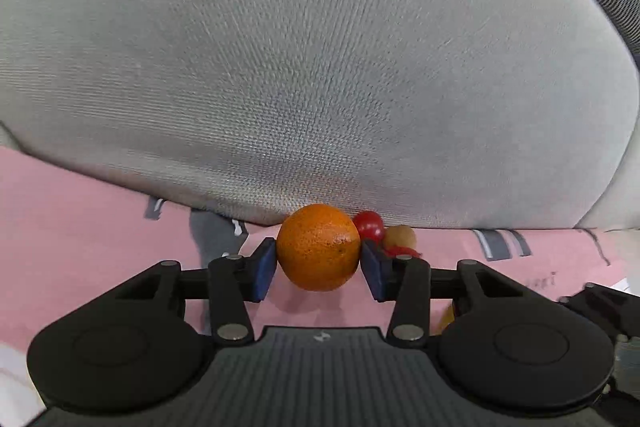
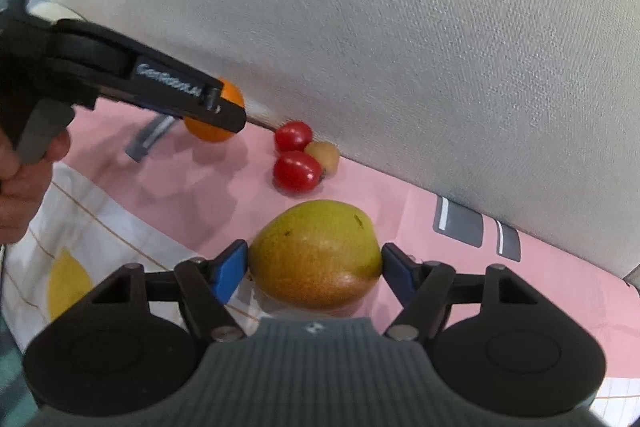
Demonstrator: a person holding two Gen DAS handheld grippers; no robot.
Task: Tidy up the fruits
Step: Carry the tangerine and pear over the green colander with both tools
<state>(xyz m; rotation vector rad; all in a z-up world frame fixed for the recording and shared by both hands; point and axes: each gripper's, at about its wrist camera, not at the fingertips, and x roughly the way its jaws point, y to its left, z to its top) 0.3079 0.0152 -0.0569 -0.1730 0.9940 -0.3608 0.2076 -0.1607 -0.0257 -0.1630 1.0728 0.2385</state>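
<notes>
Orange (image 1: 318, 247) sits clamped between my left jaws, lifted just in front of the grey cushion (image 1: 320, 67). Mango (image 2: 316, 253) sits between my right jaws, pads touching it, near two tomatoes (image 2: 297, 171) by that cushion.

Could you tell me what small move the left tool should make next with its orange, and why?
Probably lift it a little higher. The left tool is shut on the orange, both pads touching its sides, and the orange hangs just above the pink cloth, with the tomatoes close beside it.
</notes>
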